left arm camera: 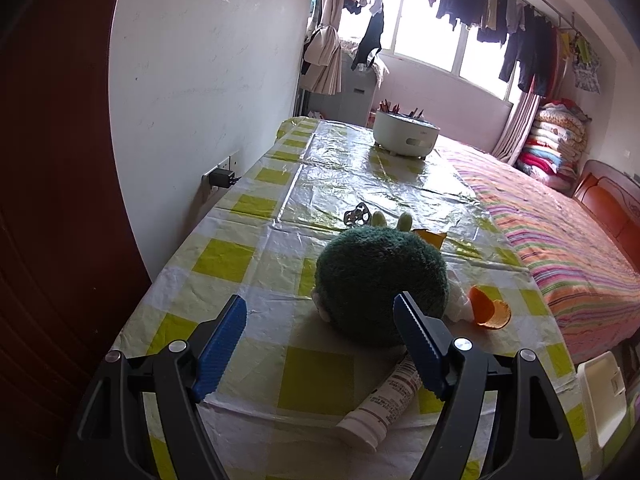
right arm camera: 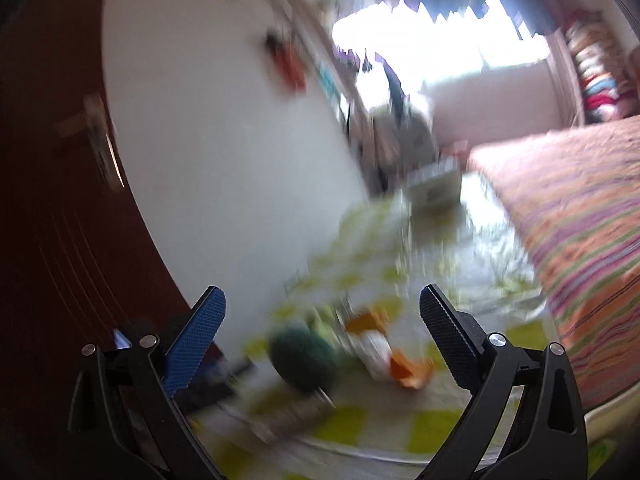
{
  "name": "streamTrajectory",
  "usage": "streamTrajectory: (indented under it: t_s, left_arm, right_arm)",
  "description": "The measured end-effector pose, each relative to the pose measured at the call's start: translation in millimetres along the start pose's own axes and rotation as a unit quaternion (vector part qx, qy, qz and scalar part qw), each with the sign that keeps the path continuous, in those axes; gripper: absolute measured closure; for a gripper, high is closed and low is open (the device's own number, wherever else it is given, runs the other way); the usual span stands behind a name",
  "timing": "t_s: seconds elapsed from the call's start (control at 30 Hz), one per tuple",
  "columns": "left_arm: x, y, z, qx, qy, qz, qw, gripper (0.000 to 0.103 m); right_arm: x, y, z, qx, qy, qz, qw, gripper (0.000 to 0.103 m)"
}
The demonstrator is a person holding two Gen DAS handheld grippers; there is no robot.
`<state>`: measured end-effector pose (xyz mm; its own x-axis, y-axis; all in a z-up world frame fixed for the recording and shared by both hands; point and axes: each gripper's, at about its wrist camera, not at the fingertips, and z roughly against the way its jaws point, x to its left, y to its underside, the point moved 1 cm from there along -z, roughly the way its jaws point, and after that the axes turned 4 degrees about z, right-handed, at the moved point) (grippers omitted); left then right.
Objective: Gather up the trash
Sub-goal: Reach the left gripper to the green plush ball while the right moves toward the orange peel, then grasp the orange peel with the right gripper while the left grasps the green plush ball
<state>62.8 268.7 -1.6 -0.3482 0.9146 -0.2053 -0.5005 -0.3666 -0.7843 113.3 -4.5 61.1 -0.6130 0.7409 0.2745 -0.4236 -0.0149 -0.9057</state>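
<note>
Left claw (left arm camera: pixel 320 316) gapes wide and empty just short of the green plush toy (left arm camera: pixel 380 276). Orange peel (left arm camera: pixel 490 308) sits at three o'clock of it on the surface (left arm camera: pixel 224 260). Right claw (right arm camera: pixel 322 312), wide too, blurred: it could snag the toy instead of trash.

An orange peel (left arm camera: pixel 490 310) is seen lying cupped on its side, right of the green plush ball (left arm camera: pixel 380 276). A crumpled white tissue (left arm camera: pixel 458 300) is wedged between them. A white tube (left arm camera: pixel 380 404) lies flat in front of the ball.
</note>
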Motion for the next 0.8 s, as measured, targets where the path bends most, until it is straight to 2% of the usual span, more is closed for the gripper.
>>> streamTrajectory:
  t_s: [0.1, 0.13, 0.17, 0.27, 0.37, 0.57, 0.67, 0.77, 0.8]
  left_arm:
    - [-1, 1, -2, 0.003, -0.002, -0.005, 1.0000, 0.029]
    - [-2, 1, -3, 0.005, -0.001, -0.005, 1.0000, 0.029]
    - [-2, 1, -3, 0.006, 0.000, -0.005, 1.0000, 0.029]
    - [-4, 0, -4, 0.007, 0.003, -0.005, 1.0000, 0.029]
    - [-6, 1, -6, 0.011, 0.003, -0.008, 0.9999, 0.029]
    - [-6, 3, -8, 0.015, 0.001, -0.013, 0.9998, 0.029]
    - [-7, 4, -8, 0.018, 0.001, -0.011, 0.9998, 0.029]
    - [-9, 5, -10, 0.020, 0.000, -0.012, 0.9997, 0.029]
    - [-9, 5, -10, 0.021, 0.000, -0.013, 0.9997, 0.029]
  right_arm:
    - [-23, 22, -48, 0.107, -0.004, 0.022, 0.994, 0.012]
    - [-26, 28, -61, 0.137, -0.002, 0.039, 0.990, 0.026]
    - [-25, 35, -76, 0.161, 0.011, 0.067, 0.985, 0.034]
    - [-32, 46, -106, 0.210, 0.028, 0.110, 0.971, 0.040]
    - [-34, 55, -122, 0.230, 0.033, 0.135, 0.963, 0.045]
    - [-18, 62, -133, 0.247, 0.035, 0.221, 0.943, 0.048]
    - [-13, 71, -138, 0.259, 0.009, 0.226, 0.939, 0.052]
    - [-14, 79, -148, 0.285, 0.039, 0.243, 0.927, 0.058]
    - [-17, 79, -149, 0.285, 0.033, 0.230, 0.930, 0.058]
